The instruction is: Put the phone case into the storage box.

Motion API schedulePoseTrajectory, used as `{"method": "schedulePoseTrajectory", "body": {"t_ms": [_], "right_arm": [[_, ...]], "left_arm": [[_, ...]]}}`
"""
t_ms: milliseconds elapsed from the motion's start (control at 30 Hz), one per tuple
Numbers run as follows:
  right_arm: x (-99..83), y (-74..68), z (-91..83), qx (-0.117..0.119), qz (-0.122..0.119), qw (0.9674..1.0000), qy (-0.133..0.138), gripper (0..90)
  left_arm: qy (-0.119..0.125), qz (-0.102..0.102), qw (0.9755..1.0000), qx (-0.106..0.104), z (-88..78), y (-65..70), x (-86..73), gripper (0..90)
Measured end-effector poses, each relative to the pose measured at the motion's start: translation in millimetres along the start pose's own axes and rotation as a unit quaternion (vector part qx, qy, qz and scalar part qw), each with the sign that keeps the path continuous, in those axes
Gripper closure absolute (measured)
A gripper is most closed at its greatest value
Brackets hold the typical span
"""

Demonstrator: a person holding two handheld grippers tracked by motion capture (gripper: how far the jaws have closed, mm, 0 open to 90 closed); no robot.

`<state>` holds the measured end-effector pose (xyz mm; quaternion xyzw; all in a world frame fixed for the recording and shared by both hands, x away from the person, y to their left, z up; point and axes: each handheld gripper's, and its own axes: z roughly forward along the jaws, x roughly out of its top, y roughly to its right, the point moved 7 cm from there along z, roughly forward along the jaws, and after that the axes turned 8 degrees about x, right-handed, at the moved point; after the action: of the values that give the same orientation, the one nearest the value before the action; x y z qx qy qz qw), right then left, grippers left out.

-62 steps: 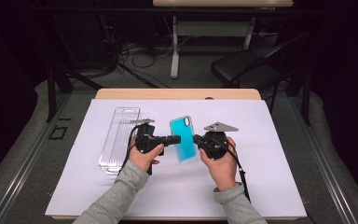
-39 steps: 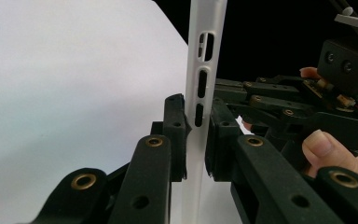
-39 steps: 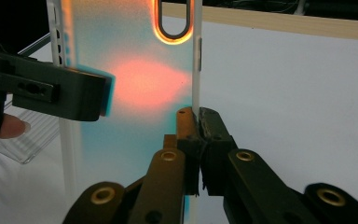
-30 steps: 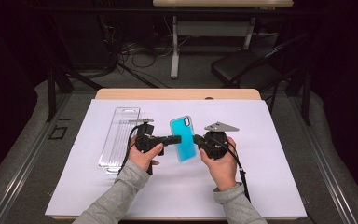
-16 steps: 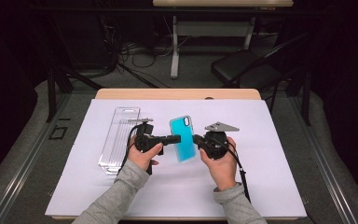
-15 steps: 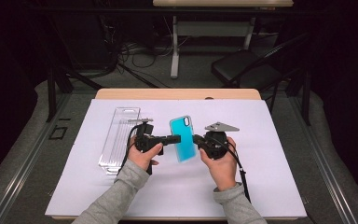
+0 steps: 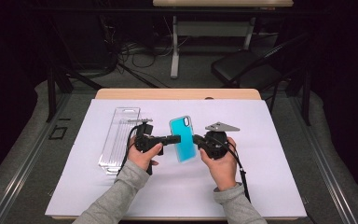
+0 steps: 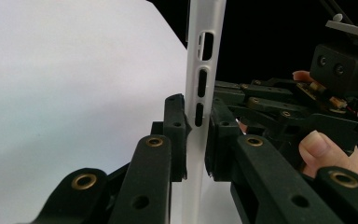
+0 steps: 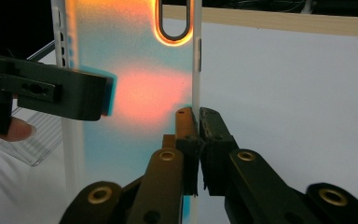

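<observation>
A turquoise phone case [image 7: 183, 138] with a white rim hangs above the white sheet between both hands. My left gripper [image 7: 176, 138] is shut on its left edge; in the left gripper view the pads pinch the white rim [image 8: 196, 116] just below its button slots. My right gripper [image 7: 196, 139] is shut on the case's right edge; in the right gripper view its jaws clamp the thin white rim [image 9: 196, 93], and the case's translucent back [image 9: 135, 88] glows orange with the oval camera cutout at the top. The left gripper's jaw [image 9: 51, 93] crosses the case's far edge there.
A clear plastic package [image 7: 119, 139] lies on the white sheet [image 7: 261, 177] left of my left hand. A grey three-cornered plate [image 7: 222, 126] sits atop the right gripper. The wooden table edge [image 7: 177, 94] runs along the back; a chair and cables stand beyond.
</observation>
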<state>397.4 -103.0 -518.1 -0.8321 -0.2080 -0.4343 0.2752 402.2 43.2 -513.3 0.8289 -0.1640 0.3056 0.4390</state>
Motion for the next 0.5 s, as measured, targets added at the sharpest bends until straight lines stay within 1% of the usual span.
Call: {"method": "schedulePoseTrajectory", "body": {"t_ms": [500], "right_arm": [[-0.4, -1.1, 0.6, 0.004, 0.002, 1.0, -0.001, 85.7]], "left_arm": [[0.001, -0.005, 1.0, -0.005, -0.9, -2.2, -0.9, 81.3]]}}
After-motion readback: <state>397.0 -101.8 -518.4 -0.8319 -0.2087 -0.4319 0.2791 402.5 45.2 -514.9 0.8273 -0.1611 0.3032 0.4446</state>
